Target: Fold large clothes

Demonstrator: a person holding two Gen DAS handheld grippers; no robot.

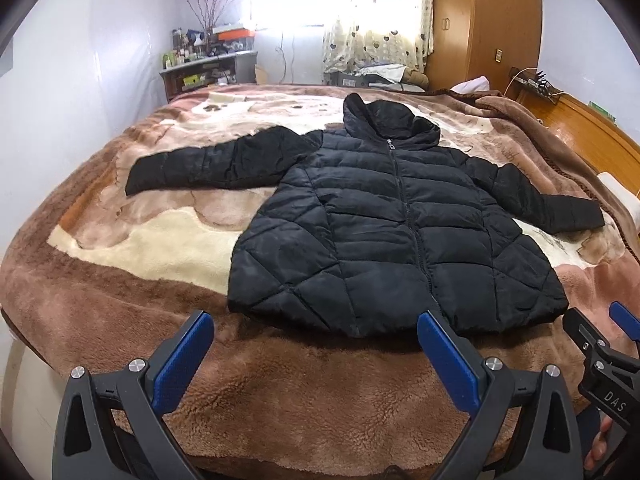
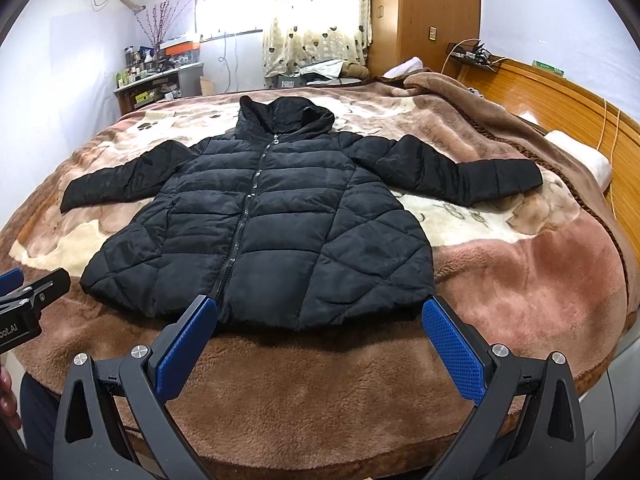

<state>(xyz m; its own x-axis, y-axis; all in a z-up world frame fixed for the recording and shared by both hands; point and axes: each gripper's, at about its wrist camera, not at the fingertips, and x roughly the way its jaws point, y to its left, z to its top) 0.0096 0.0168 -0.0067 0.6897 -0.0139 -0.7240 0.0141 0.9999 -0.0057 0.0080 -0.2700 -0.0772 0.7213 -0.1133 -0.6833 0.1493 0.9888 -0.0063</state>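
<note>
Two grippers, left gripper (image 1: 316, 340) & right gripper (image 2: 320, 326), both spread wide, empty, near hem of black puffy hooded jacket (image 2: 260, 224), zipped, flat, sleeves out, on blanket (image 2: 520, 280).

- A black puffer jacket (image 1: 396, 232) lies flat, front up and zipped, on a brown and cream fleece blanket (image 1: 120, 264).
- Its hood (image 1: 380, 120) points to 12 o'clock; the sleeves spread toward 9 and 3 o'clock.
- The left gripper (image 1: 316, 344) sits at 6 o'clock, blue-padded fingers (image 1: 184, 356) wide apart, just short of the hem, touching nothing.
- The right gripper (image 1: 612, 344) shows partly at 4 o'clock.
</note>
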